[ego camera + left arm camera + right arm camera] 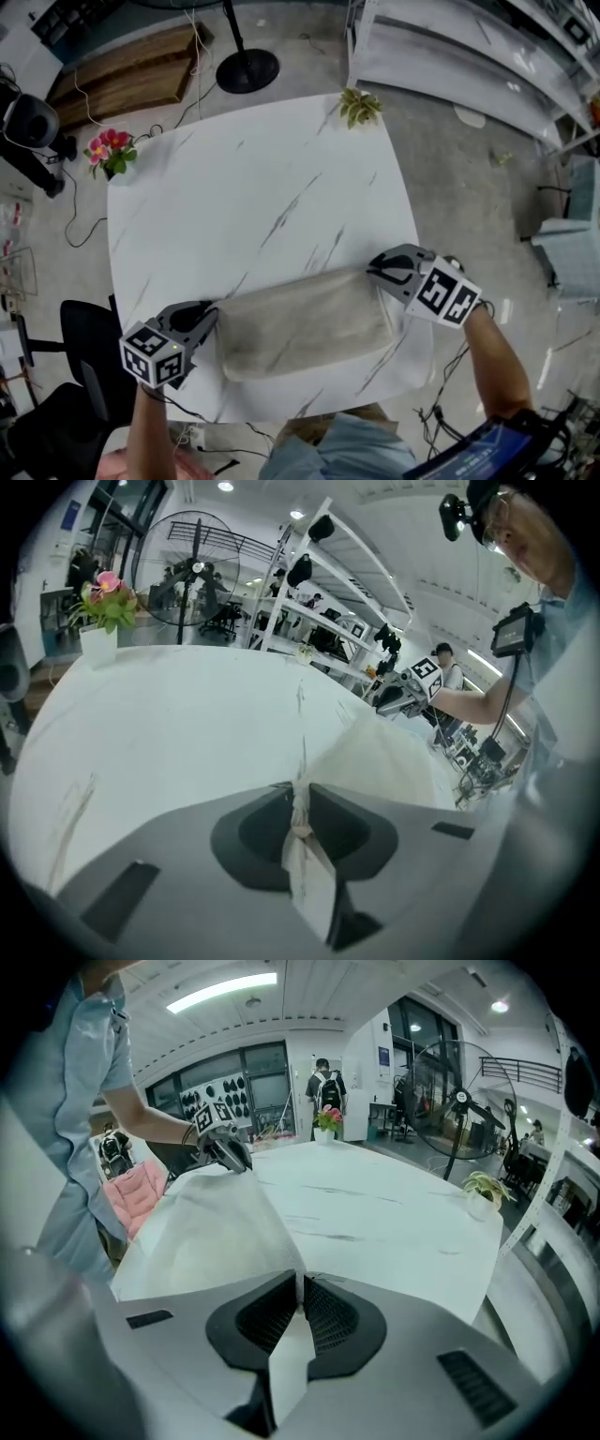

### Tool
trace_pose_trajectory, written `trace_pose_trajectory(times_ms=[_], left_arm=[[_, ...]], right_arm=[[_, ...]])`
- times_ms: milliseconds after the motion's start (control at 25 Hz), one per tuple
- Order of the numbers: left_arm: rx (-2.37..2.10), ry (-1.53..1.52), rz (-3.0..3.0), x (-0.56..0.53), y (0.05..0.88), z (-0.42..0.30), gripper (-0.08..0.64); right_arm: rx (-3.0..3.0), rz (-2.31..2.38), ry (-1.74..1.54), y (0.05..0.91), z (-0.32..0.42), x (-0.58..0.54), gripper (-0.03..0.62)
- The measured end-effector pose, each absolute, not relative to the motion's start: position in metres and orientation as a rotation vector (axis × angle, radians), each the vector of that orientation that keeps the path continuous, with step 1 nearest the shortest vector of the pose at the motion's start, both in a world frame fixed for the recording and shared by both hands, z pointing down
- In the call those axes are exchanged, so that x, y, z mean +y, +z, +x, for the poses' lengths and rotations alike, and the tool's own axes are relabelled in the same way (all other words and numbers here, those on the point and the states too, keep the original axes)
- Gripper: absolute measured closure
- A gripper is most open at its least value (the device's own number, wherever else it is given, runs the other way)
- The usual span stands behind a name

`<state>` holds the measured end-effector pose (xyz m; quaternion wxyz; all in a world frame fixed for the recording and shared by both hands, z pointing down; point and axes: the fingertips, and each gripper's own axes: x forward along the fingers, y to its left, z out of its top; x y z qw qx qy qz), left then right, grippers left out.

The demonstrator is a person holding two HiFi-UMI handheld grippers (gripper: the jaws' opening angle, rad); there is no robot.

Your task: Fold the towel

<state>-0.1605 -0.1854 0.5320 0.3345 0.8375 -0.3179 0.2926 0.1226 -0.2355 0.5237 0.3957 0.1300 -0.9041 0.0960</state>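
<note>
A beige towel [305, 323] is being shown lying as a long band across the lower part of the white marble-patterned table [253, 187], close to the table edge at the bottom of the frame. Its left end is being pinched by the left gripper [210, 317], whose jaws are being kept almost together on a thin bunch of cloth, as is being shown in the left gripper view. Its upper right corner is being gripped likewise by the right gripper [375, 271], with the jaws nearly closed on a flat edge of fabric. The cloth is being drawn up slightly off the table toward each grip. The band is being judged as already doubled, so a first lengthwise fold is being taken as done or just being laid down. By this reading, three things are being left to do: the release of both ends, the smoothing of the layers, and at least one further fold across the band's length.
</note>
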Motion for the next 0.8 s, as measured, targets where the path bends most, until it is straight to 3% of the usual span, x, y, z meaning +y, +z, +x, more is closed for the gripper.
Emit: trace_pose_trajectory(times_ms=[360, 440, 480, 520, 600, 680, 800], left_arm=[[-0.978, 0.688, 2.064, -0.2, 0.539, -0.169, 0.49], [-1.023, 0.635, 2.07, -0.206, 0.531, -0.176, 0.429], [-1.038, 0.613, 2.079, -0.208, 0.526, -0.181, 0.362], [-1.052, 0.602, 2.09, -0.208, 0.521, -0.187, 0.314], [-1.099, 0.617, 2.114, -0.205, 0.51, -0.201, 0.295], [-1.144, 0.652, 2.157, -0.199, 0.489, -0.208, 0.301], [-1.071, 0.699, 2.274, -0.169, 0.458, -0.191, 0.463]], right_arm=[[-2.327, 0.38, 0.351, 0.534, 0.114, -0.244, 0.516], [-2.397, 0.384, 0.452, 0.519, 0.113, -0.246, 0.434], [-2.426, 0.392, 0.479, 0.51, 0.113, -0.247, 0.4], [-2.446, 0.409, 0.481, 0.501, 0.113, -0.249, 0.397], [-2.448, 0.469, 0.421, 0.487, 0.115, -0.252, 0.397], [-2.426, 0.527, 0.317, 0.475, 0.117, -0.251, 0.419], [-2.385, 0.52, 0.206, 0.461, 0.111, -0.223, 0.471]])
